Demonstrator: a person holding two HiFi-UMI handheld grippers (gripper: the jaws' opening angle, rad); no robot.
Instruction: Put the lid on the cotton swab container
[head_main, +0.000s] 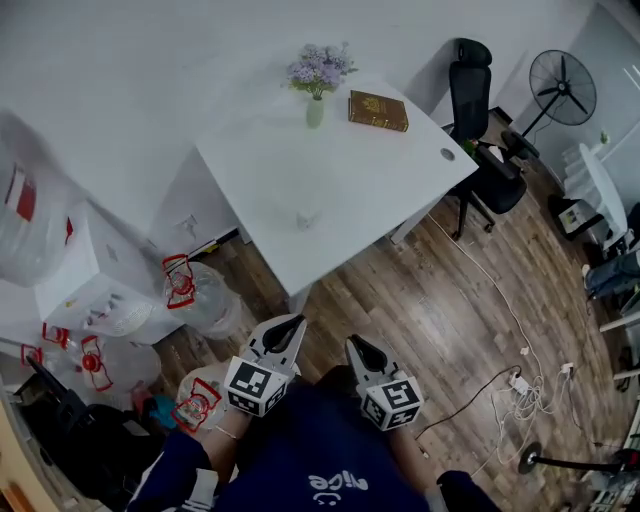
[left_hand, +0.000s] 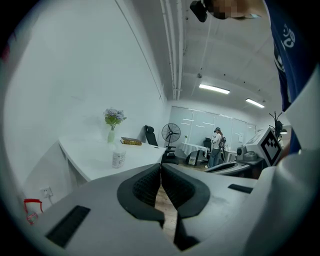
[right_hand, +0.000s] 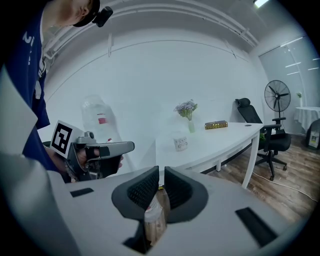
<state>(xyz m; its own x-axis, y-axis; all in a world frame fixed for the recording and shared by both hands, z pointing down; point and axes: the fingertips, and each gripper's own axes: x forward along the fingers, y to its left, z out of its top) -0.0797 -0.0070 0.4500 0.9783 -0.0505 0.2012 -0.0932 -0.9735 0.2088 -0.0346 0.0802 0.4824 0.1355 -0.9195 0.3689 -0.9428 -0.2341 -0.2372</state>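
Note:
The cotton swab container (head_main: 306, 220) is a small clear jar with a label. It stands alone near the middle of the white table (head_main: 370, 185), and also shows in the left gripper view (left_hand: 118, 159) and the right gripper view (right_hand: 180, 141). I cannot make out a separate lid. Both grippers are held close to the person's body, well short of the table's near edge. My left gripper (head_main: 298, 322) (left_hand: 161, 167) is shut with nothing in it. My right gripper (head_main: 354, 343) (right_hand: 161, 172) has its jaws together and nothing between them.
A vase of purple flowers (head_main: 317, 80) and a brown book (head_main: 378, 110) sit at the table's far side. Large water bottles (head_main: 200, 290) crowd the floor at the left. An office chair (head_main: 480, 110), a fan (head_main: 562, 88) and floor cables (head_main: 520, 385) lie to the right.

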